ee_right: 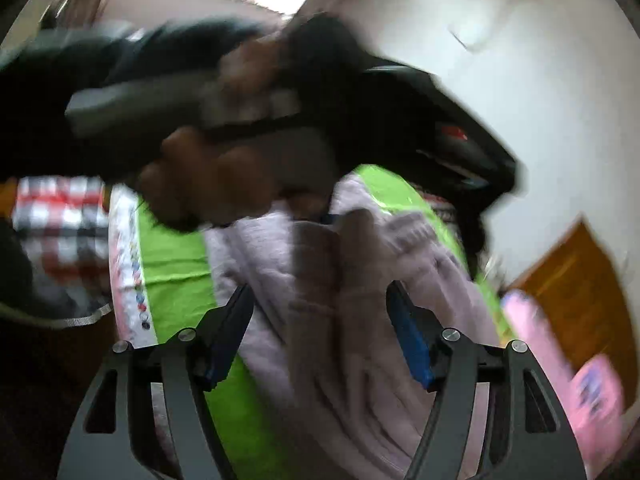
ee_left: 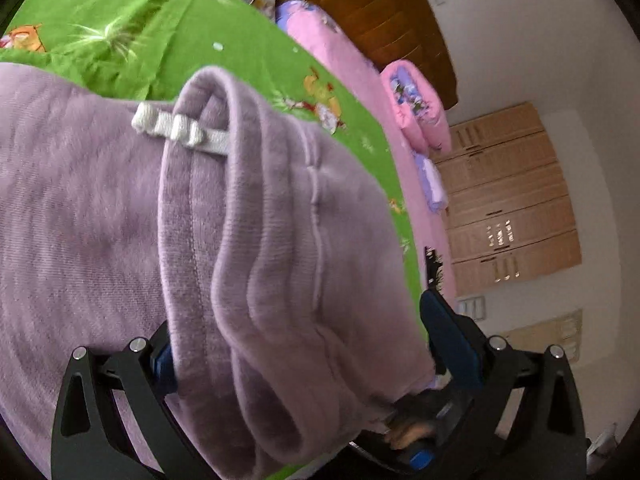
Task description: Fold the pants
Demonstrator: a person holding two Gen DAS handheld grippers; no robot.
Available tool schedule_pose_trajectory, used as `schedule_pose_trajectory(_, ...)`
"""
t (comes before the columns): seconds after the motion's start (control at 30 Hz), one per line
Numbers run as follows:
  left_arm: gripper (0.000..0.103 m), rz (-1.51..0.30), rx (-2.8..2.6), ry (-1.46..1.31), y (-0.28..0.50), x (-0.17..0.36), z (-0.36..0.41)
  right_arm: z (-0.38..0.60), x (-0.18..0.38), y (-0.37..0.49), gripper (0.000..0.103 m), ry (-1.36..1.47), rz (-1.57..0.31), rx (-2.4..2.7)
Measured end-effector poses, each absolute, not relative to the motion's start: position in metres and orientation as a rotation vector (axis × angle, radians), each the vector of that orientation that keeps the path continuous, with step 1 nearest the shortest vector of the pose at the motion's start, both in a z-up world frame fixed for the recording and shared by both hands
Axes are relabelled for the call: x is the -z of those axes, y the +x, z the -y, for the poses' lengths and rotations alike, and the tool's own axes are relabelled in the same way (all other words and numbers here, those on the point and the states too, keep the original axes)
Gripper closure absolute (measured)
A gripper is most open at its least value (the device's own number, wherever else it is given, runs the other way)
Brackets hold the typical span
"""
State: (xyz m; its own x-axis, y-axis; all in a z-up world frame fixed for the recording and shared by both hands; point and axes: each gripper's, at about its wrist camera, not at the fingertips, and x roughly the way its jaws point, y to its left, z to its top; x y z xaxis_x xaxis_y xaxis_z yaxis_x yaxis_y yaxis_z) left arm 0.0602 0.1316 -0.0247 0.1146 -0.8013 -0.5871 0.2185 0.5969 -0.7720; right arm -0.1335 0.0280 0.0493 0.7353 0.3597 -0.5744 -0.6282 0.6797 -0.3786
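pants (ee_left: 120, 220) lie on the bed (ee_left: 140, 32).

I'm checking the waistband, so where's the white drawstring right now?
In the left wrist view, upper left of centre: the white drawstring lies on the purple pants, at their folded waistband, with the green bedsheet just beyond.

No legible txt, labels, brand nos. or signs in either view; cartoon prints on green sheet (ee_left: 120, 20) only.

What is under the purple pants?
A green bed sheet with cartoon pictures lies under the purple pants; it shows around their edges. The pants cover whatever is directly beneath their middle, so that part cannot be seen.
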Motion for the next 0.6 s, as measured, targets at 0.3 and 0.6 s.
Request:
schedule_pose_trajectory(0.3,0.002,-1.290,0.766,-0.483,0.065,0.032,-0.109,0.124,-0.083,-0.127,0.034,0.065,-0.600,-0.483)
schedule_pose_trajectory(0.6,0.048,-1.257,0.668,-0.359,0.065,0.031,-0.073,0.139,-0.019,-0.186,0.015,0.082,-0.845,-0.333)
